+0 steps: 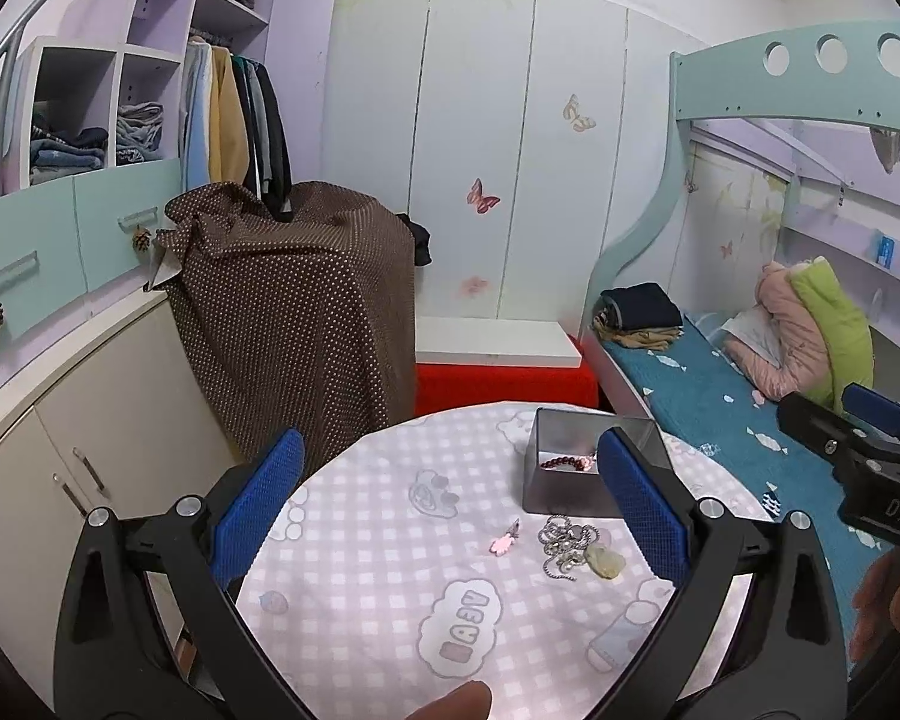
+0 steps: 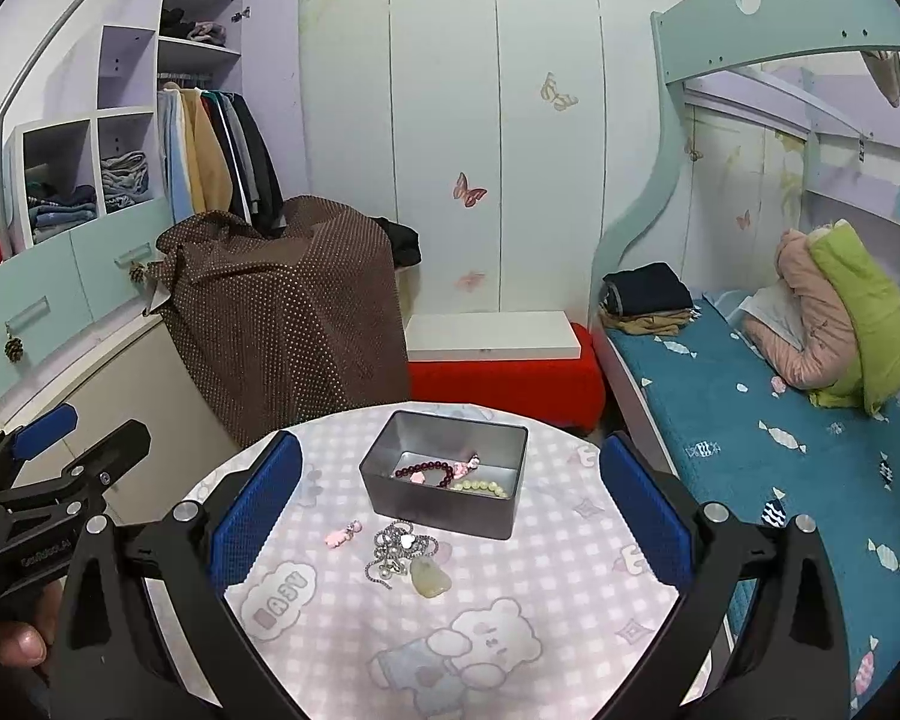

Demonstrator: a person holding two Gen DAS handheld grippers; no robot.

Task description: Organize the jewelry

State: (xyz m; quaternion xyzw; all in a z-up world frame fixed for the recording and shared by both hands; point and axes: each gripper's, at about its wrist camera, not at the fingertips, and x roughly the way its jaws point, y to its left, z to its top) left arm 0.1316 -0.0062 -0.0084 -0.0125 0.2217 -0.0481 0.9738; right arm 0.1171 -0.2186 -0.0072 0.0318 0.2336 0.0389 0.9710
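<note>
A grey metal tin (image 2: 444, 483), open and rectangular, sits just above the centre of the right wrist frame. Inside lie a dark red bead bracelet (image 2: 424, 473), a pale green bead bracelet (image 2: 481, 487) and a small pink piece. Below the tin, on the cloth, a tangled silver chain (image 2: 393, 549) touches a pale yellowish stone pendant (image 2: 429, 581); a pink charm (image 2: 342, 534) lies to their left.

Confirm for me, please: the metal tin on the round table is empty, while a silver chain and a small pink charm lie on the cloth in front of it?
Not quite: the metal tin is not empty. The right wrist view shows a dark red bead bracelet and a pale bead bracelet inside. The silver chain and pink charm do lie on the cloth in front of it.
</note>
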